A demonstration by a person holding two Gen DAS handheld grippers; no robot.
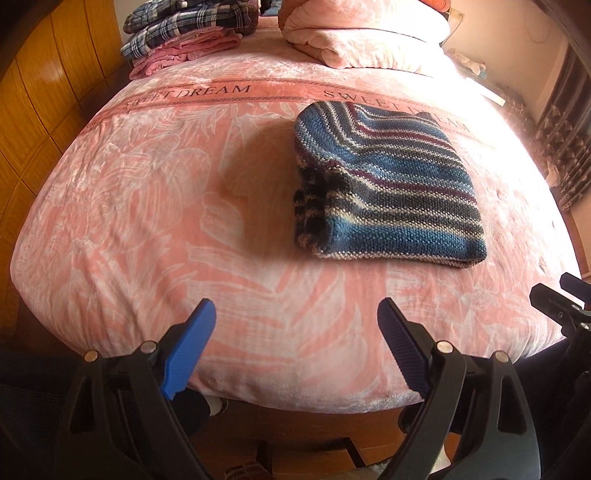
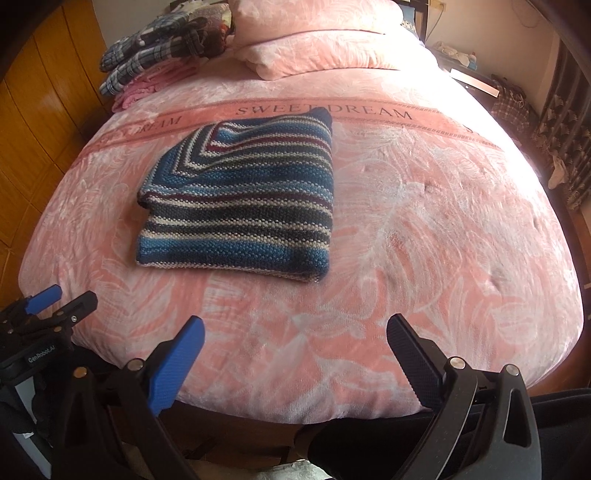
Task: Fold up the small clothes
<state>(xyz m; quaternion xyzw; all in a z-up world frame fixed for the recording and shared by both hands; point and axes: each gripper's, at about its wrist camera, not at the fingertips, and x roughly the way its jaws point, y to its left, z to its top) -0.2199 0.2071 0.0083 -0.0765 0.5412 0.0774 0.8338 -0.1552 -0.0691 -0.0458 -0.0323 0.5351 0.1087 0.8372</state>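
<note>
While both grippers hang back at the near edge of the bed (image 1: 122, 229), the striped knit sweater (image 1: 388, 184) lies already folded into a neat, thick rectangle on the pink blanket, just below the band printed with "SWEET DREAM". The left gripper (image 1: 296, 314) has its jaws spread wide with nothing between them, and the right gripper (image 2: 295, 332) is spread and empty as well; neither touches the sweater, which sits well apart from both. Judging by its tidy shape, the folding of this piece looks finished, or nearly so. A pile of folded clothes (image 1: 184, 33) rests at the far left corner beside a pillow (image 1: 362, 33). The next move probably calls for pinching the sweater at both near corners, through all layers, so it does not fall open when lifted toward that pile.
</note>
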